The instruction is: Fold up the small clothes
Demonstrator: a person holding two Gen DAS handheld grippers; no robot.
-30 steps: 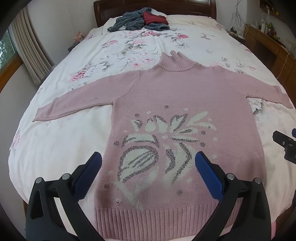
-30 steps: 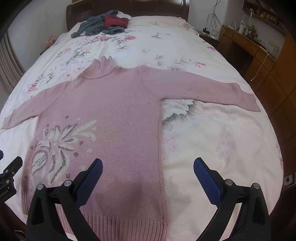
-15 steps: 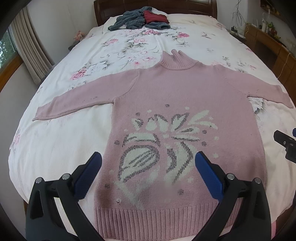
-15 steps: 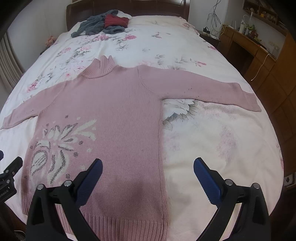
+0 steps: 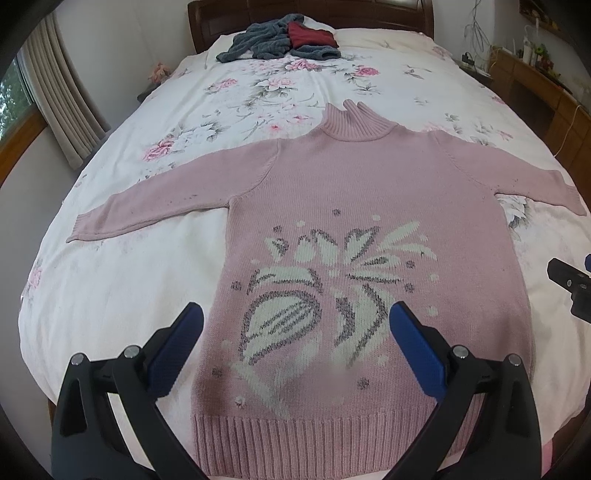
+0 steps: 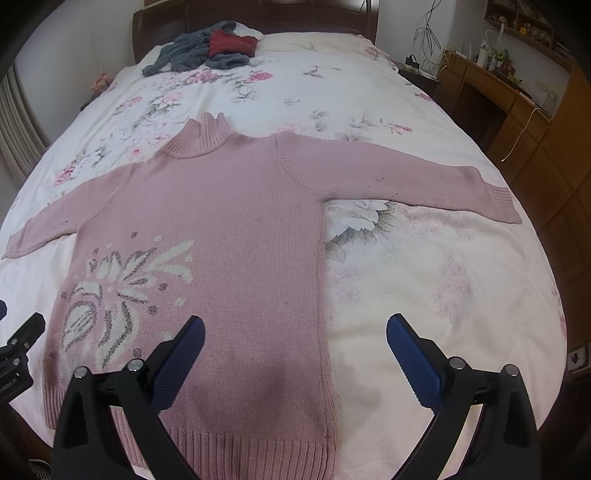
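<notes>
Pink knit sweater (image 5: pixel 362 192) spread flat on floral bedspread (image 5: pixel 122 295), sleeves out, ribbed hem nearest, ribbed turtleneck far, cream-grey leaf motif on front. Left tongs (image 5: pixel 295 332) wide open above hem, empty. Right tongs (image 6: pixel 295 343) wide open, empty, over sweater's right edge. Grey-red clothes pile (image 5: pixel 280 40) by headboard.

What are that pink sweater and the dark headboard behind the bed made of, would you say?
The pink sweater looks like a soft, matt knitted yarn, perhaps wool or acrylic: stitch rows show, with ribbing at collar, cuffs and hem. The headboard appears to be dark brown wood with a slight sheen, though a veneer can't be ruled out.
</notes>
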